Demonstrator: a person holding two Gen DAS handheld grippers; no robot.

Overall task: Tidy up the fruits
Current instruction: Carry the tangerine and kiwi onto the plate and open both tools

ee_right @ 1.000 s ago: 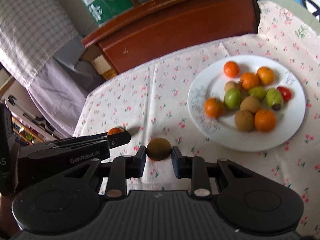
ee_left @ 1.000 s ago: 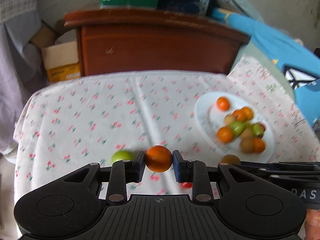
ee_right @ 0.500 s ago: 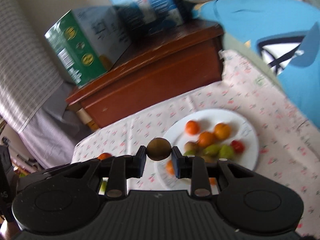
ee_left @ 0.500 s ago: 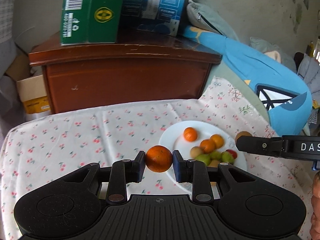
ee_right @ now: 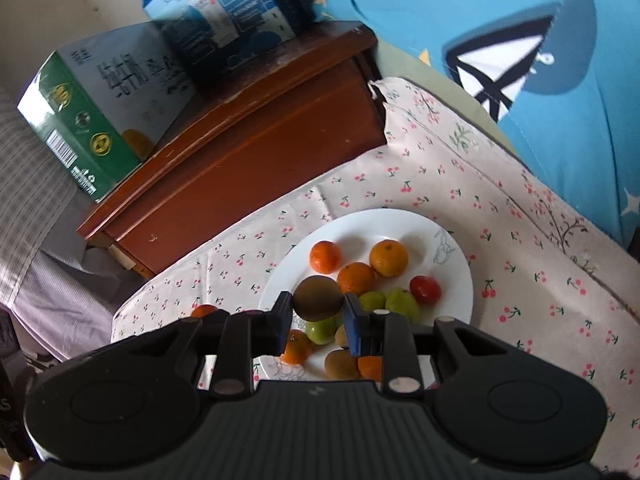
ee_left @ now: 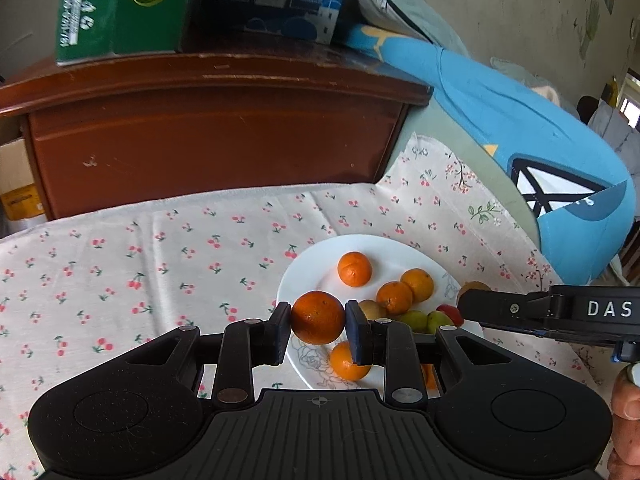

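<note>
your left gripper's (ee_left: 318, 317) fingers were clamped on an orange (ee_left: 318, 316), held above the near left rim of the white plate (ee_left: 384, 246). your right gripper's (ee_right: 318, 299) fingers were pinched on a brown kiwi (ee_right: 317, 297) over the fruit piled on that plate (ee_right: 460, 264), which sat on the cherry-print cloth (ee_right: 520, 248).

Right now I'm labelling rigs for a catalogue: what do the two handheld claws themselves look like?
Both look alike: matte black plastic. The left claw has a ribbed centre panel, round discs either side, silver pivot pins and flat rectangular pads. The right claw matches; seen from the left camera, its side bears white letters "DAS" and a small blue part. A bare fingertip shows at that edge; no sleeves or cables visible.
</note>
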